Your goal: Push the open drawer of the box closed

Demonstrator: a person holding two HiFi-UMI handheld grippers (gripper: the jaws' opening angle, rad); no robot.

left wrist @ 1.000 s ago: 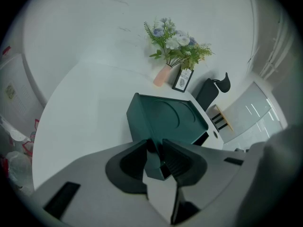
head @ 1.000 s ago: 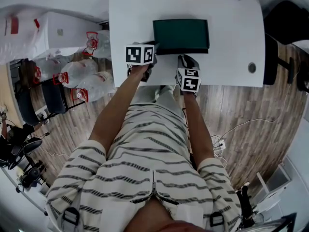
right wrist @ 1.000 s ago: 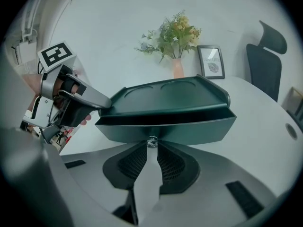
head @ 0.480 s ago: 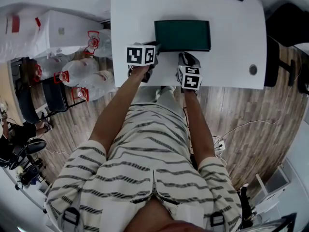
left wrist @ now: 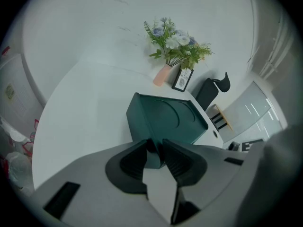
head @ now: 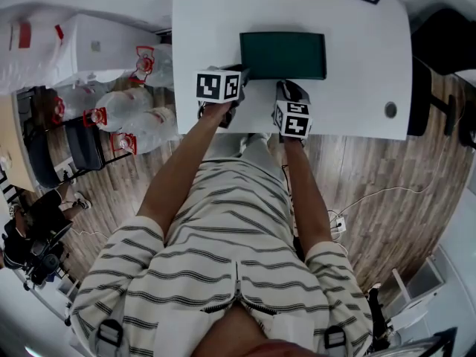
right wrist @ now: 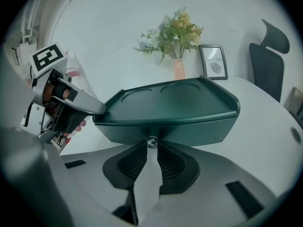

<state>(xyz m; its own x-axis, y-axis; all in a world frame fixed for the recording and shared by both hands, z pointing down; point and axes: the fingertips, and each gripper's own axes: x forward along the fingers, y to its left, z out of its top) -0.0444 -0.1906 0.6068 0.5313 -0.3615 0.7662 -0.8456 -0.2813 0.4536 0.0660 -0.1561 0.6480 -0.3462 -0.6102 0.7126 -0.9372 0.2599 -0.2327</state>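
Head view, looking down past a striped shirt (head: 223, 229) and two stretched forearms (head: 178, 169) to both claws at the near side of the green box (head: 282, 54). First up, left claw (head: 238, 71): narrow, pinched on the near left corner of the box, bracing it. Then right claw (head: 285, 85): narrow as well, tips closed on the small metal knob (right wrist: 151, 142) low on the drawer front (right wrist: 199, 129). Looks close to flush, by my reading, with any leftover gap too fine to call.

Finishing it well: push straight along the drawer's run, square to the front, no twisting at the knob. Hold that left corner firm, so as not to shove the whole box across the white bench (head: 216, 21). Ease off once seated, then release.

Now, seen only from the right gripper view: knob between the tips, plus a finger of the left claw laid on the corner rim, both buried under the marker cubes (head: 218, 85) from above. Seen from both gripper views, not from above: two round recesses (left wrist: 163, 115) in the box top. Farther back, a vase of flowers (left wrist: 163, 74) and a picture frame (left wrist: 182, 79) at the far edge, barely clipped in the head view.
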